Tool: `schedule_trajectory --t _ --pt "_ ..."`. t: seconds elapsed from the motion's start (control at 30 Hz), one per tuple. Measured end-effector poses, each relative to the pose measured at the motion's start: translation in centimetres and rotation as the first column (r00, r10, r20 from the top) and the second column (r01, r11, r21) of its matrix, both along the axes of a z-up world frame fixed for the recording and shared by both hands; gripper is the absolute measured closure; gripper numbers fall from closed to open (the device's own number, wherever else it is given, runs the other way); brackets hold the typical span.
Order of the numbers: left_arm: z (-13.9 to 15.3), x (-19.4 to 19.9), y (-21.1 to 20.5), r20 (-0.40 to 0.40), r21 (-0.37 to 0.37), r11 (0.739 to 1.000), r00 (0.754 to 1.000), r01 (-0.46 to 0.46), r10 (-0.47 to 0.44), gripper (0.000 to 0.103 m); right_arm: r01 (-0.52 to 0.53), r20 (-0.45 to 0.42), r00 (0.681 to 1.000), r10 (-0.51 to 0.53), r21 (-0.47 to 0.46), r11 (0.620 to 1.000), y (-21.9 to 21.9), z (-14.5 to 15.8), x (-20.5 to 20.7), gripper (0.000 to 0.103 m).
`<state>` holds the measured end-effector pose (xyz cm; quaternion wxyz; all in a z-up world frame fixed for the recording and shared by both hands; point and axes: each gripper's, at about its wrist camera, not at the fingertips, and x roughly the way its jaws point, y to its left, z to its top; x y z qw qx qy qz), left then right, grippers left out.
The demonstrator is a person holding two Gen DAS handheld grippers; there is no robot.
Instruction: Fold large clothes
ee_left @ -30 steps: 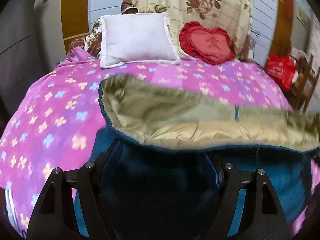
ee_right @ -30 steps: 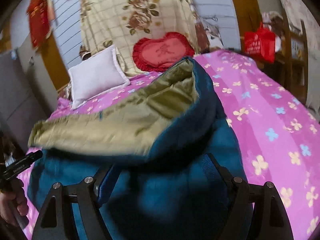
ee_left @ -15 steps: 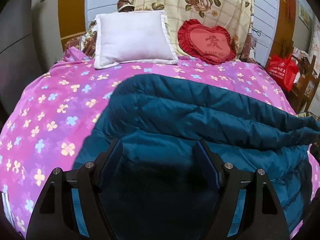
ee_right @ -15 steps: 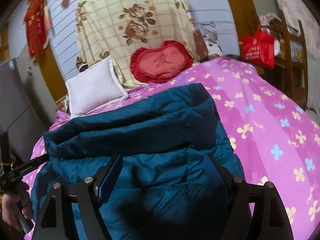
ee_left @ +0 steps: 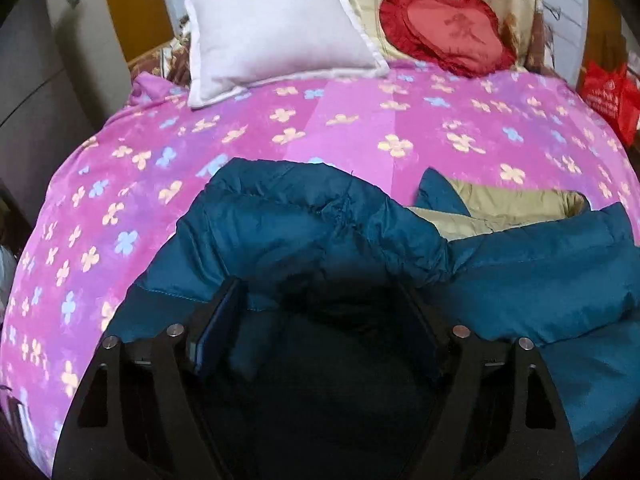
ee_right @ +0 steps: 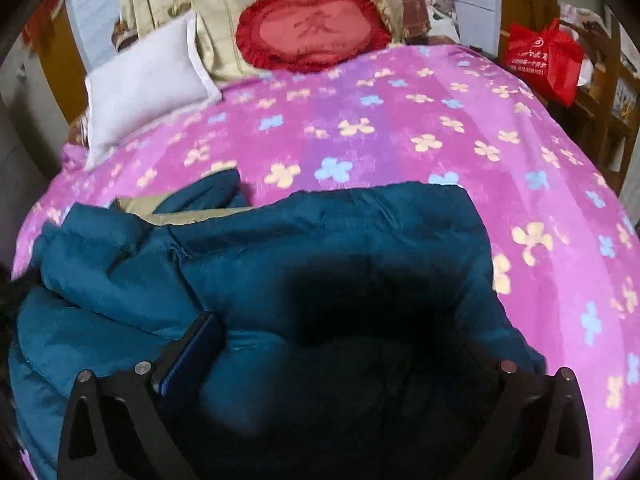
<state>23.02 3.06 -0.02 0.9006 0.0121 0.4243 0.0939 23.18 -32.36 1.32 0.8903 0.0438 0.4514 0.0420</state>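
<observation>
A large teal padded jacket (ee_left: 320, 224) with olive lining (ee_left: 500, 204) lies bunched and folded over on the near part of a pink flowered bedspread (ee_left: 320, 128). My left gripper (ee_left: 320, 292) hovers low over the jacket's left part. Its jaws are opening, with puffy teal fabric lying between the pads. In the right wrist view the same jacket (ee_right: 360, 232) fills the foreground, and a strip of lining (ee_right: 160, 208) shows at the left. My right gripper (ee_right: 340, 328) is spread wide and still opening, with fabric under and between its fingers but not pinched.
A white pillow (ee_left: 272, 32) and a red heart cushion (ee_left: 448, 28) lean at the head of the bed. A red bag (ee_right: 544, 60) hangs on wooden furniture (ee_right: 608, 100) right of the bed. A grey cabinet (ee_left: 40, 80) stands on the left.
The lifted jacket, lining showing a second ago, was folded over and brought down onto the bed. Both grippers sank with it, and their jaws have widened.
</observation>
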Motion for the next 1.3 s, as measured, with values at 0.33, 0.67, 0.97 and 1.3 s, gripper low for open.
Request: schedule_trajectory --t 0.33,0.67,0.97,1.3 --pt "2.0 -2.3 0.7 -0.012 0.047 0.998 0.999 0.030 -0.030 0.022 0.018 -0.069 0.997 -0.025 -0.105 0.994 1.4 0.1 0.4 0.000" --pt "2.5 -11.6 6.5 0.022 0.008 1.000 1.000 0.016 -0.016 0.022 -0.007 0.165 0.986 0.005 0.012 1.000 1.9 6.7 -14.2 0.000" --pt "0.6 -14.7 11.9 0.097 -0.292 0.944 0.977 -0.154 0.190 0.018 -0.024 0.139 0.990 0.014 0.073 0.997 1.1 0.4 -15.0 0.000" --pt "-1.7 -11.3 15.1 -0.065 -0.537 0.838 0.995 -0.097 0.074 0.018 -0.013 0.149 0.989 0.007 0.039 0.999 1.5 0.3 -15.3 0.000"
